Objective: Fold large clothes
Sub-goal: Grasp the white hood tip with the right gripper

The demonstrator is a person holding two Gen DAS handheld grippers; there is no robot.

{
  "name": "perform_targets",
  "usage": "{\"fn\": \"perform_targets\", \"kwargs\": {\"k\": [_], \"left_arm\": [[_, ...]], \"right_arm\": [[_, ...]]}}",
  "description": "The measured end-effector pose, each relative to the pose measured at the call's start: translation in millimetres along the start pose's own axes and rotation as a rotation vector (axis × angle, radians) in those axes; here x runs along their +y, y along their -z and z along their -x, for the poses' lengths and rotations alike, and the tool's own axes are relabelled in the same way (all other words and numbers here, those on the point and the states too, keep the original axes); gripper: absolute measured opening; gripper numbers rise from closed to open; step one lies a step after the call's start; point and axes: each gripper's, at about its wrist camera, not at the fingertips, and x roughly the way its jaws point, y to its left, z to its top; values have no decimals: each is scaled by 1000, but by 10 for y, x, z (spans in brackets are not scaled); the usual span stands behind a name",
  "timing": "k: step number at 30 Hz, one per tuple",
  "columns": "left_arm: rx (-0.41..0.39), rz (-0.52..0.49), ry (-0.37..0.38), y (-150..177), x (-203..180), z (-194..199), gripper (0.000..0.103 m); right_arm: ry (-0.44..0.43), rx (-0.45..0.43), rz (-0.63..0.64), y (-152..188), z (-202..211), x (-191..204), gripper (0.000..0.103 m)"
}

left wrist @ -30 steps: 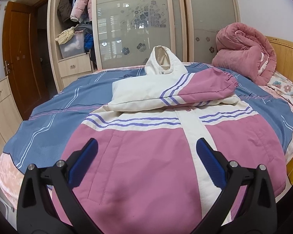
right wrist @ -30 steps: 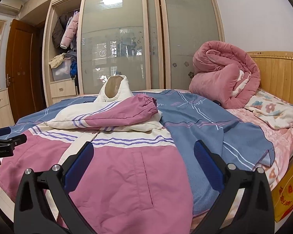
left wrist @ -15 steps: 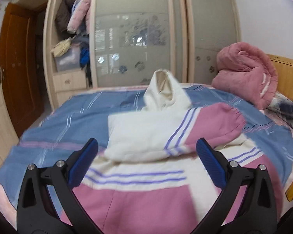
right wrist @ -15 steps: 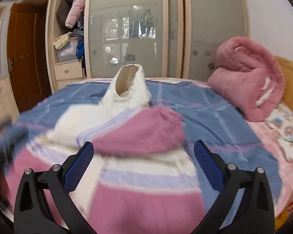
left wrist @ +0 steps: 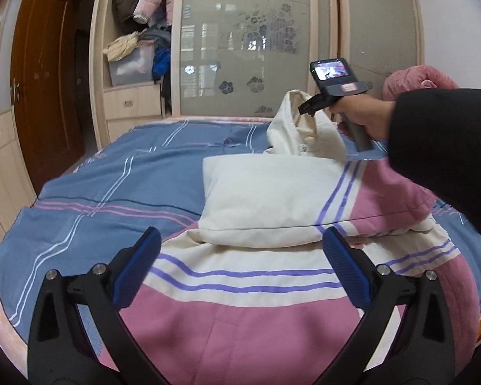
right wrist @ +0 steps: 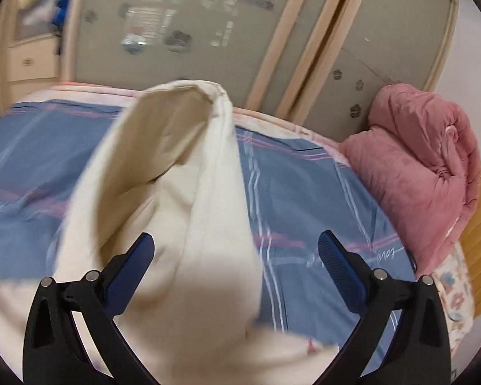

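Note:
A pink and cream padded jacket (left wrist: 240, 304) with purple stripes lies on the bed, its sleeves (left wrist: 272, 202) folded across the chest. Its cream hood (left wrist: 301, 128) stands up at the far end. My left gripper (left wrist: 240, 263) is open and empty above the jacket's middle. My right gripper (right wrist: 237, 263) is open, and the hood (right wrist: 182, 176) lies close in front between its fingers, not gripped. In the left wrist view the right hand holds that gripper (left wrist: 308, 107) at the hood.
The bed has a blue striped cover (left wrist: 112, 179). A rolled pink quilt (right wrist: 417, 160) sits at the headboard to the right. A wardrobe with glass sliding doors (left wrist: 247, 38) and open shelves stands beyond the bed. A brown door (left wrist: 45, 73) is at left.
Both grippers have moved forward over the jacket. The right gripper has gone far ahead up to the hood and now shows in the left wrist view.

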Motion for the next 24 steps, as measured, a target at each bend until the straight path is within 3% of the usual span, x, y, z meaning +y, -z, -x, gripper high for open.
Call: {"fn": "perform_targets", "kwargs": {"k": [2,4,5,6,9,15,18,24], "left_arm": [[15,17,21,0,33,-37,101],[7,-13,12,14,0,-69,101],[11,-32,3,21,-19,-104,101],[20,-42,0,34,-36,-131,101],[45,-9,31,49,-58,-194,101],[16,-26,47,95,-167,-168,101],[-1,-62,45,68,-212,-179,101],[-110,-88,59,-380,-284,-330,101]], "right_arm": [[13,13,-25,-112,-265,65,97],[18,65,-37,-137,-447,70,63],[2,109,-63,-124,-512,12,15],[-8,131,-105,-116,-539,-60,9],[-18,41,-136,-27,-307,-305,6],[-244,-146,-246,601,735,-1027,6],[-336,-182,-287,944,1117,-1286,6],[-413,-217,-331,1513,1487,-1551,6]]}}
